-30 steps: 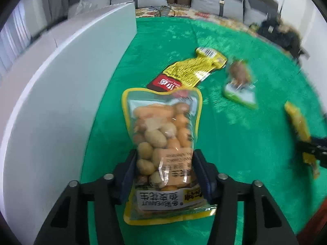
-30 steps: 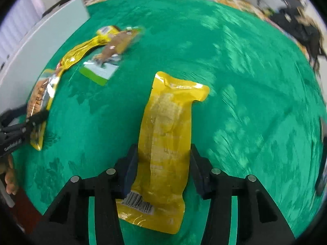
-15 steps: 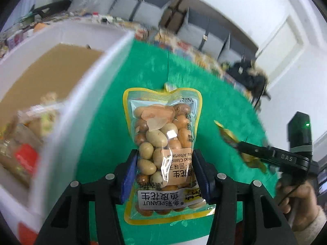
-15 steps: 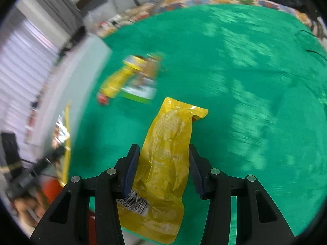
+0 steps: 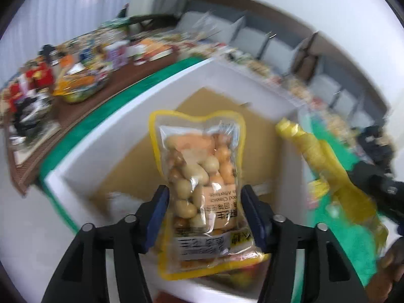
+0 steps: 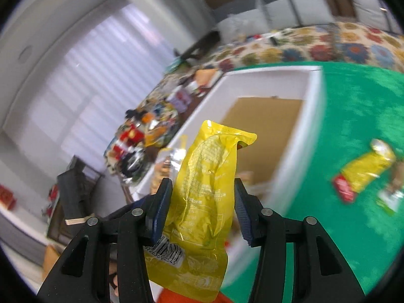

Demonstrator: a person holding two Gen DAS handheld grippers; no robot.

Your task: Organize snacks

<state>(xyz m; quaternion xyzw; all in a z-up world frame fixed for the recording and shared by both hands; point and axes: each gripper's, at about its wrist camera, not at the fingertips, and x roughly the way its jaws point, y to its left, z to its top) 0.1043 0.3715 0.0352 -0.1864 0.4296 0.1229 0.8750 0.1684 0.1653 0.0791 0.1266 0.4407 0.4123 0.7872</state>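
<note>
**Left wrist view: two packets over the box**

Left gripper is pinching a peanut bag above the white box (brown floor inside). Right gripper is clamping a yellow pouch beside that box, above green cloth.
</note>
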